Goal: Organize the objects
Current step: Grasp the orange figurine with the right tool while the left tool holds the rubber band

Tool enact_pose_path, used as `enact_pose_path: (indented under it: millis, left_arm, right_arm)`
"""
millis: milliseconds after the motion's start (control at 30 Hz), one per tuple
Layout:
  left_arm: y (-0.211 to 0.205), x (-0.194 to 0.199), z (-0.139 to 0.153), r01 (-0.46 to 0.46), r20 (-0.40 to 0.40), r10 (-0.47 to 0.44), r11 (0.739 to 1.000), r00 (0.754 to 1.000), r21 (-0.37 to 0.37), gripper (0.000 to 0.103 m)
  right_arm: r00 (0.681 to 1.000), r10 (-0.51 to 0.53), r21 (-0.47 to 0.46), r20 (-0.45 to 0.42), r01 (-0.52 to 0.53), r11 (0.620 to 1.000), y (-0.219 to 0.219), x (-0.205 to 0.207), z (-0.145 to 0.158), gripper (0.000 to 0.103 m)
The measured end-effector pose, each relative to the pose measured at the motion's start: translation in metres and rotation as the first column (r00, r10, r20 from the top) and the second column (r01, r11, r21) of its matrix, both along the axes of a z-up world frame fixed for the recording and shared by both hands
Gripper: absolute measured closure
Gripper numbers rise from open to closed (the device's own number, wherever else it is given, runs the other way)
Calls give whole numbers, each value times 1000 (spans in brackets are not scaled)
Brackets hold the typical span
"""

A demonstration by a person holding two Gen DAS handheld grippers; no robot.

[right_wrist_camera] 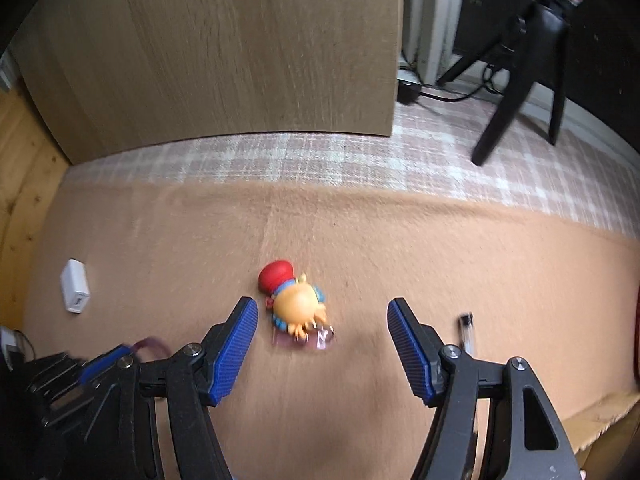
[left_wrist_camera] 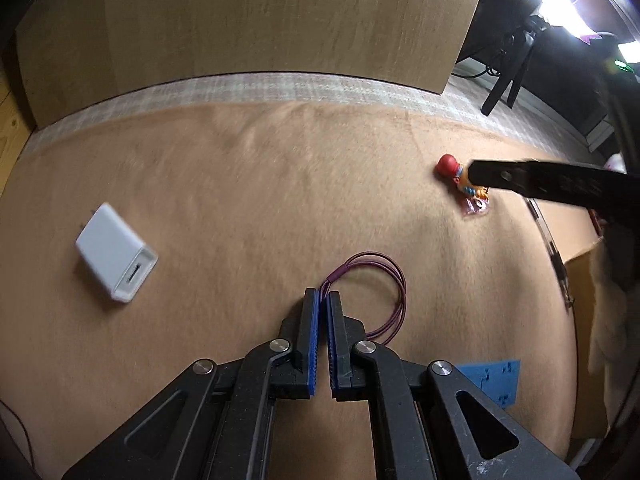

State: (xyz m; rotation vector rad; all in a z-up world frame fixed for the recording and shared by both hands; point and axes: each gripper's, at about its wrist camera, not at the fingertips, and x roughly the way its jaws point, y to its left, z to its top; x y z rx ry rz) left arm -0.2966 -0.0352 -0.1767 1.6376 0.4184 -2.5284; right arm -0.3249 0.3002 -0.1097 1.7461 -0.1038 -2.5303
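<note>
Left gripper (left_wrist_camera: 323, 300) clenched on cord (left_wrist_camera: 376, 292); right gripper (right_wrist_camera: 322, 316) released, flanking toy (right_wrist_camera: 294, 304), charger (right_wrist_camera: 75, 291) well left.

Tan cloth (right_wrist_camera: 360, 232) over plaid mat (right_wrist_camera: 280, 160); wood panel (right_wrist_camera: 220, 52) behind.

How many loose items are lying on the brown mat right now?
4: white charger far left, purple cord loop at the left hand-held gripper, toy figure centre, pen right. More may be hidden.

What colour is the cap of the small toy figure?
Red; the toy figure shows best in the right wrist view.
</note>
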Motion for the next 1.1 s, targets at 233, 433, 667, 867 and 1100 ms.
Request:
enact_pose_path:
  millis: [233, 433, 667, 867, 1100]
  left_arm:
    - [-7, 12, -3, -26, -12, 26, 999, 1000, 31, 100]
    - [-7, 24, -3, -23, -9, 24, 999, 1000, 30, 100]
    - [-6, 63, -1, 11, 1, -11, 1000, 1000, 15, 100]
    - [1, 100, -1, -6, -11, 7, 999, 1000, 39, 100]
    - [10, 141, 5, -20, -20, 23, 991, 1000, 134, 100]
  right_arm:
    - [998, 32, 27, 52, -34, 999, -14, -7, -15, 68]
    - [997, 49, -4, 52, -49, 999, -12, 7, -12, 79]
    - [998, 52, -41, 48, -50, 998, 9, 58, -10, 79]
    - [999, 22, -76, 43, -19, 997, 31, 114, -7, 79]
    - [999, -45, -116, -23, 42, 992, 42, 184, 11, 80]
